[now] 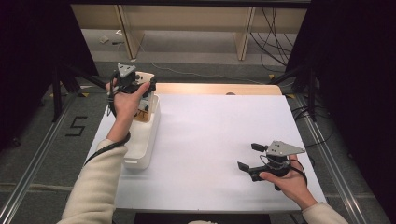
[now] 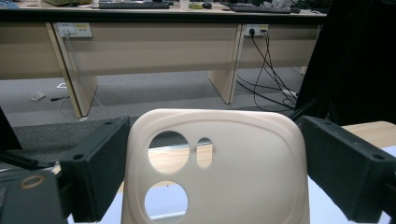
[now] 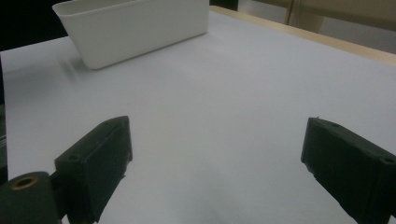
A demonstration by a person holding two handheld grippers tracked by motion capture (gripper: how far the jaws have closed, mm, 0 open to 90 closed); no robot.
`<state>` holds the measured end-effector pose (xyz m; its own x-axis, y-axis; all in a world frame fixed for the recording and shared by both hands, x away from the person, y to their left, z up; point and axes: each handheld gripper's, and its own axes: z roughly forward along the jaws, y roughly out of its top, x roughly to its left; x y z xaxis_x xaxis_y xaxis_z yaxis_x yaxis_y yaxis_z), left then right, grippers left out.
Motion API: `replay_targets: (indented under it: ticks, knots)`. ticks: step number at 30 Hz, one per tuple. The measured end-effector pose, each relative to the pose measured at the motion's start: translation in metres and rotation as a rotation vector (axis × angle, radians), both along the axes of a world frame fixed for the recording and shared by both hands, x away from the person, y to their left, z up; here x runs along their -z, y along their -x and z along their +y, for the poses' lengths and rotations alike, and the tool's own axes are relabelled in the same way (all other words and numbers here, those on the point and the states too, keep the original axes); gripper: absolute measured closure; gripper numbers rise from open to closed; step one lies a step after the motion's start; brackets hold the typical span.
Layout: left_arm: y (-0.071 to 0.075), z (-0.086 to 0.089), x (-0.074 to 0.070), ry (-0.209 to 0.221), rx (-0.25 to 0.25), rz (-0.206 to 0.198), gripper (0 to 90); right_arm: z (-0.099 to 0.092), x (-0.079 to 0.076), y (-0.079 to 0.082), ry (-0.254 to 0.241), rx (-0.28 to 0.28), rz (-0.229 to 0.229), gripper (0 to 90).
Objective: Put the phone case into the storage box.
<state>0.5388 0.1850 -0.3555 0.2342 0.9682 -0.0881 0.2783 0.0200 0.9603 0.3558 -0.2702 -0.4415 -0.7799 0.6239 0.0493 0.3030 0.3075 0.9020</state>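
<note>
— So, what is your left gripper [image 2: 205, 186] doing now?

— I am holding one cream phone case [image 2: 217, 168] between its jaws, above the far end of the white bin [image 1: 140, 149], at ten o'clock on the table [image 1: 215, 140]. My right gripper [image 1: 248, 157] is waiting at four o'clock, jaws apart and holding nothing.

— How is the case handling?

— It is looking light, thin and smooth, maybe a little bendy, so I am taking it by the two side edges, away from its three camera holes. I am counting one case and one bin.
</note>
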Motion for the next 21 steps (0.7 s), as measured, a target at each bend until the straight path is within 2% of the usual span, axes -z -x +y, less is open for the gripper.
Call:
replay_targets:
  ticks: [21]
  knots:
    - [-0.0081,-0.0025,0.0030,0.018,-0.004,0.031,10.8,0.0001,0.0001,-0.0001,-0.003,-0.002,0.001,9.6]
